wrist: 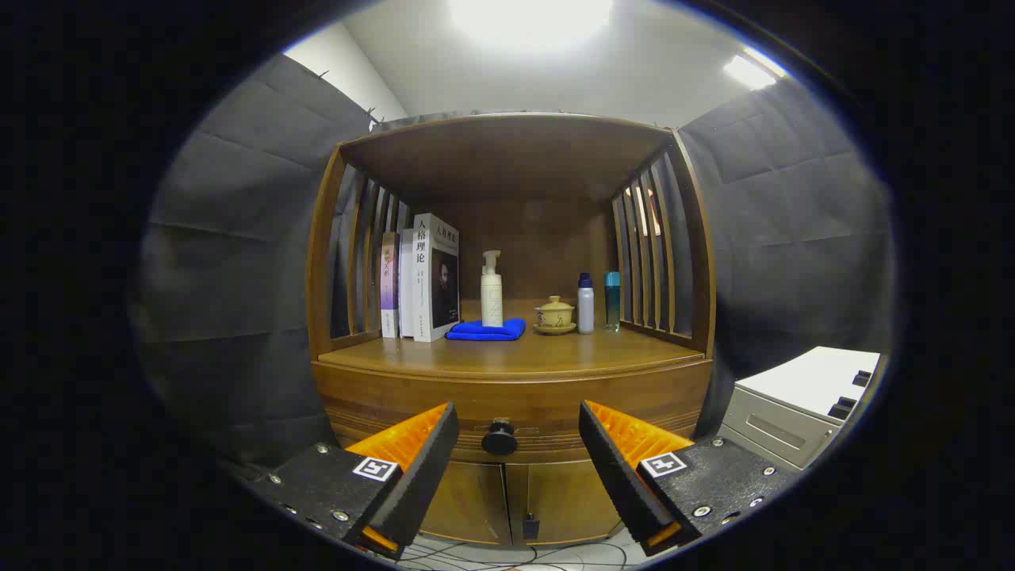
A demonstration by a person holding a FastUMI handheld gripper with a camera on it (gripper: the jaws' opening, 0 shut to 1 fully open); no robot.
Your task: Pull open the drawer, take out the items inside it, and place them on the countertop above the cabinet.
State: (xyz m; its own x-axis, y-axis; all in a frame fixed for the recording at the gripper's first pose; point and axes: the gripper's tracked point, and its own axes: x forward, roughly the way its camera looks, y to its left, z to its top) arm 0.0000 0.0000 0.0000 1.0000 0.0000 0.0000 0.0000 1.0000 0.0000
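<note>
While the gripper (517,444) hangs with fingers spread wide apart, the drawer (515,408) is closed, its black knob (499,438) at twelve o'clock between them: centre on it, close squarely, then pull straight back

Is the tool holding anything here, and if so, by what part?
Nothing is held. The tool is open, the drawer knob between its fingers, untouched.

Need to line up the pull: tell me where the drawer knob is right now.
In the gripper view, the black drawer knob sits centred on the closed drawer front, below the countertop and above the cabinet doors, between the open gripper fingers, untouched.
</note>
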